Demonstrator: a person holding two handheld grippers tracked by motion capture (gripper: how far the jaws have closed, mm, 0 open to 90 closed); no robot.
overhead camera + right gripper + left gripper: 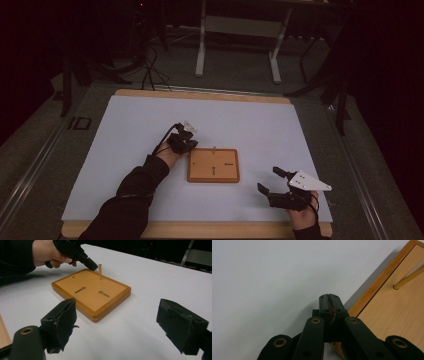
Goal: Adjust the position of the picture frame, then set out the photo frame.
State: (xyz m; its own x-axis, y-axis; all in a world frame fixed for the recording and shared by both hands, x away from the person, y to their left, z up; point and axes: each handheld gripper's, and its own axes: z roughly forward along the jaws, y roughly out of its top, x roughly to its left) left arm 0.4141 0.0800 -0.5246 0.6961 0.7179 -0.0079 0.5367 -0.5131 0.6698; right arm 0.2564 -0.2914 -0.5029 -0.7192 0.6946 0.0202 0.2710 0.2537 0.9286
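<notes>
High view: the wooden board point(213, 165) lies mid-table on the white sheet point(130, 125), bare surface all around it. The left gripper point(186, 144), jaws pressed together and empty, sits just off the board's far-left corner near the upright peg point(100, 271). The right gripper point(270, 181), jaws spread apart, rests well clear by the near edge.

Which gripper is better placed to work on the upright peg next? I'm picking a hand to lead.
Left, likely. The left gripper, jaws shut, sits at the wooden board's corner, close beside the peg. The right gripper, jaws open, waits apart from the board.
</notes>
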